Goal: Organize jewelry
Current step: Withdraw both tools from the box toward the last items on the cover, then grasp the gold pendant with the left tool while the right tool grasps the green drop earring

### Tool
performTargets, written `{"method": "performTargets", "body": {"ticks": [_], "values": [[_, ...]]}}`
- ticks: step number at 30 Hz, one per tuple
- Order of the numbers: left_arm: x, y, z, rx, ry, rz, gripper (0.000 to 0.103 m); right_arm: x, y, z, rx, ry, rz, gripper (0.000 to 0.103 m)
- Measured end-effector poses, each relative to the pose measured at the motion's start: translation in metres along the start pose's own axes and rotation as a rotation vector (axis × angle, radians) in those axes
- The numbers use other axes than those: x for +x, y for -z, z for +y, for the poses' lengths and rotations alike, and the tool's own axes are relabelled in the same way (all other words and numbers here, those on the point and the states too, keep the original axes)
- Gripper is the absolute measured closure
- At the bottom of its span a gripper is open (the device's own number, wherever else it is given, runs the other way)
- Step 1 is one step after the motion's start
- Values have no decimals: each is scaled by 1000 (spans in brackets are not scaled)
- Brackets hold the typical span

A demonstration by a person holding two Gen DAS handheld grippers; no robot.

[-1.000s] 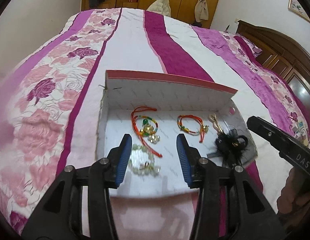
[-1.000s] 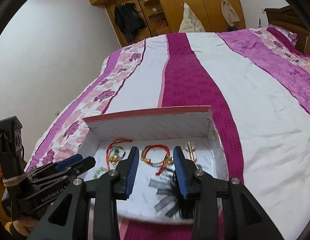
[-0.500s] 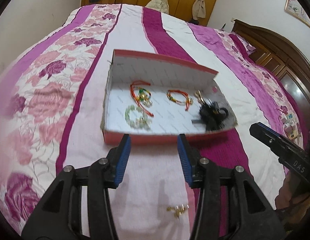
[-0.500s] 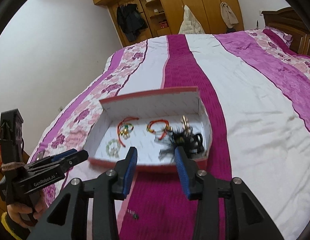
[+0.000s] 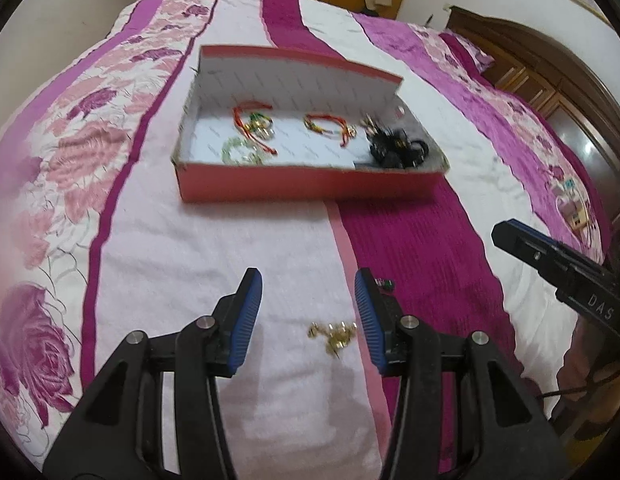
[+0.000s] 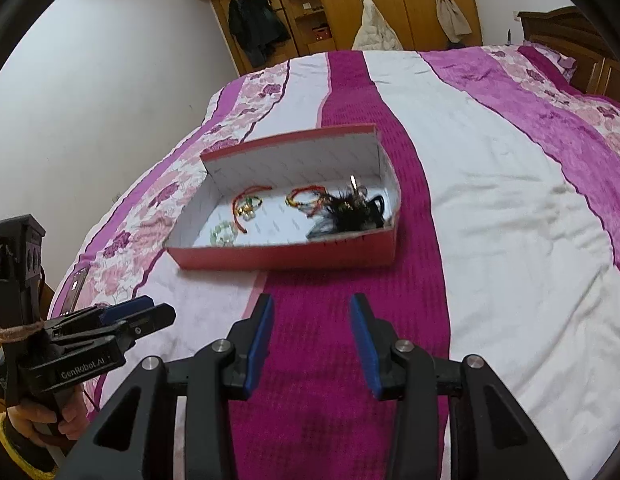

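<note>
Jewelry sits mostly in the red box (image 5: 305, 184) out on the bed (image 5: 189, 248), and I'm looking at it from both wrists. Inside I make out a red-cord bracelet (image 5: 251, 122) at the left, a pale bead bracelet (image 5: 239, 152) just in front of it, a second red-cord bracelet (image 5: 328, 126) mid-box, and a black feathery piece (image 5: 394, 146) tucked into the right end. My left tool (image 5: 308, 312) hangs over the white stripe with its blue pads apart, nothing between them; a small gold piece (image 5: 334, 332) lies on the cover just inside its right finger, and a tiny dark bit (image 5: 384, 284) sits beside that fingertip. My right tool (image 6: 311, 334) is over the magenta stripe, pads apart too, gripping nothing. Both are on the near side of the box, well clear of it.
</note>
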State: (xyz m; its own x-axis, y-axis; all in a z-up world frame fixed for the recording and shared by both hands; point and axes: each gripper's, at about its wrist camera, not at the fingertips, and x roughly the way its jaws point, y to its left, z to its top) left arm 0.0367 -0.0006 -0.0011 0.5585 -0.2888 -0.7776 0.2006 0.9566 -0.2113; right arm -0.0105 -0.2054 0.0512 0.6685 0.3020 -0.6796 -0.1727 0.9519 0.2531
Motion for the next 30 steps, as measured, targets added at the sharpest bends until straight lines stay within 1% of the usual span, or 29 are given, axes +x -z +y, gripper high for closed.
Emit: {"method": "performTargets", "body": {"ticks": [11, 15, 21, 23, 24, 25, 27, 30], "values": [[18, 25, -21, 51, 3, 82, 63, -5, 19, -14, 29, 13, 16, 60], [24, 28, -24, 62, 3, 96, 63, -5, 23, -18, 43, 14, 21, 60], [34, 32, -28, 78, -17, 106, 64, -2, 25, -22, 59, 11, 30, 60], [37, 33, -30, 92, -31, 105, 67, -1, 26, -22, 60, 13, 31, 60], [37, 34, -32, 113, -42, 107, 73, -1, 26, -22, 62, 11, 32, 60], [38, 34, -35, 136, -56, 107, 81, -1, 27, -23, 64, 11, 33, 60], [38, 35, -36, 152, -59, 107, 88, 0, 27, -24, 68, 11, 35, 60], [38, 34, -34, 146, -48, 109, 95, 1, 27, -26, 70, 13, 37, 60]]}}
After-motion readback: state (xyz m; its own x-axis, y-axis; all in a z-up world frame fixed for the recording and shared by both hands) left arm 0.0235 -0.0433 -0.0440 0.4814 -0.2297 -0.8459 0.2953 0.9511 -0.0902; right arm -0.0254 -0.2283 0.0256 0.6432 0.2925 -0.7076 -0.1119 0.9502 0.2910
